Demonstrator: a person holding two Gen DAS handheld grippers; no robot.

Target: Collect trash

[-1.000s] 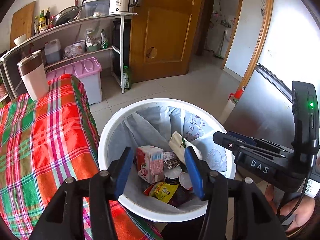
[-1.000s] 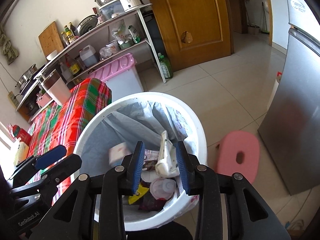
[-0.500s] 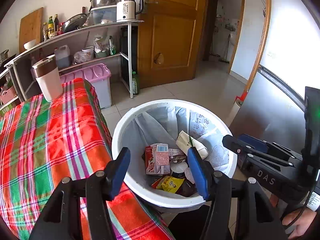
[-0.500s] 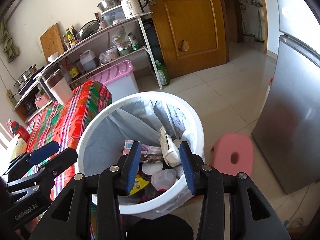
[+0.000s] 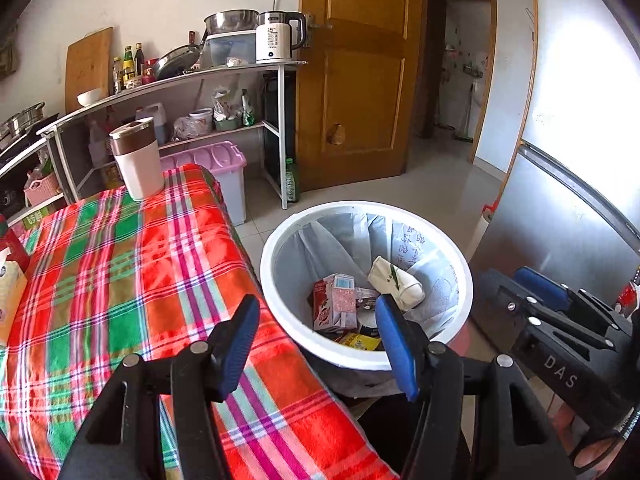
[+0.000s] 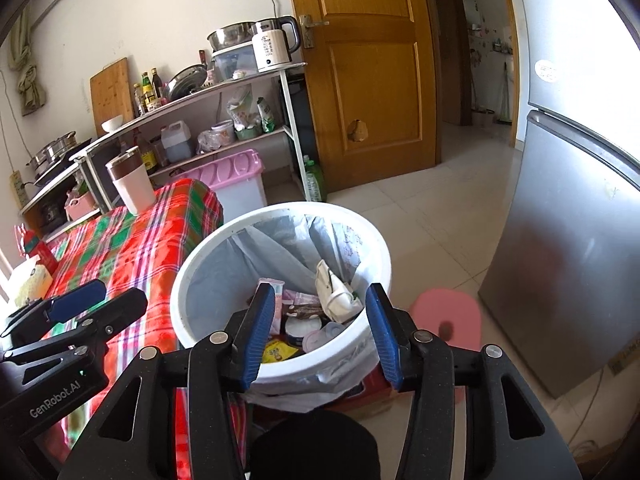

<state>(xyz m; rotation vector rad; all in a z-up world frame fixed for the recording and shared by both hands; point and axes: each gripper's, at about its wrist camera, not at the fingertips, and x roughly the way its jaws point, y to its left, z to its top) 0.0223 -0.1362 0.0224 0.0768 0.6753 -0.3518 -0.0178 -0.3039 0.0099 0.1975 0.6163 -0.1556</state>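
Bin (image 6: 362, 236): standing beside the table (image 5: 120, 264), lined, holding a carton (image 5: 334, 306), wrapper and cups as collected trash. Left gripper (image 5: 316, 344) hovering spread and empty near the bin; right gripper (image 6: 320, 332) opening above it, nothing between its jaws.

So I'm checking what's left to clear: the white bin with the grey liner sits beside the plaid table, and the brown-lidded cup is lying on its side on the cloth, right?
Not quite. The cup stands upright at the far end of the plaid table, as the left wrist view shows. The rest holds: the white bin with the grey liner sits beside that table.
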